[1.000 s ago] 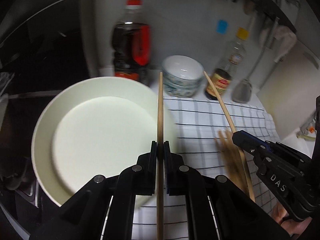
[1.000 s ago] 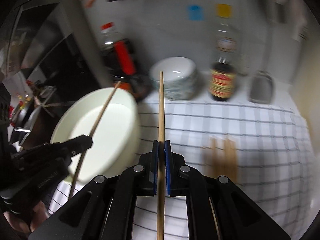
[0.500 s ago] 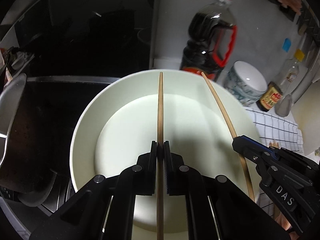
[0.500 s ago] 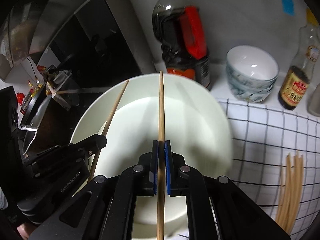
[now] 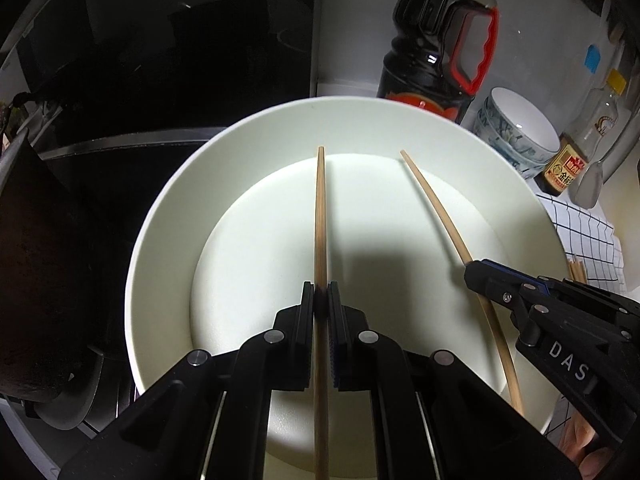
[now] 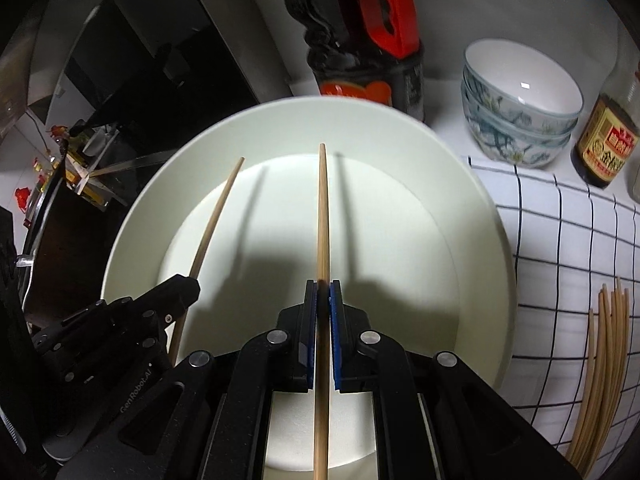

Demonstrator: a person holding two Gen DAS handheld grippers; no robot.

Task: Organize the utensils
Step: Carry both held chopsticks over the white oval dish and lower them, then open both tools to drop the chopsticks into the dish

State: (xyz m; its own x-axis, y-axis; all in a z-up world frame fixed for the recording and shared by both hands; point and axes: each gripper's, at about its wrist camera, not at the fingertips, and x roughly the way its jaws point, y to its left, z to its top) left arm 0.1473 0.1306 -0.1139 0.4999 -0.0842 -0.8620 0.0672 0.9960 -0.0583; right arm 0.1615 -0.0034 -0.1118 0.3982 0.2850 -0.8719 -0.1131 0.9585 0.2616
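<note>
My left gripper (image 5: 320,294) is shut on a wooden chopstick (image 5: 321,216) that points forward over a large white plate (image 5: 168,216). My right gripper (image 6: 322,292) is shut on a second chopstick (image 6: 322,216) over the same plate (image 6: 472,208). The right gripper (image 5: 476,274) and its chopstick (image 5: 436,204) show at the right of the left wrist view. The left gripper (image 6: 188,284) and its chopstick (image 6: 218,204) show at the left of the right wrist view. Both chopsticks cast shadows on the plate. A bundle of several chopsticks (image 6: 604,364) lies on the checked cloth (image 6: 560,240).
A dark sauce jug with a red handle (image 5: 440,40) stands behind the plate. Stacked patterned bowls (image 6: 520,100) and a small sauce bottle (image 6: 604,140) stand at the back right. A dark stove and pan (image 5: 36,264) lie to the left.
Both grippers have moved left from over the checked cloth to over the white plate, each still holding its chopstick. The plate now fills both views.
</note>
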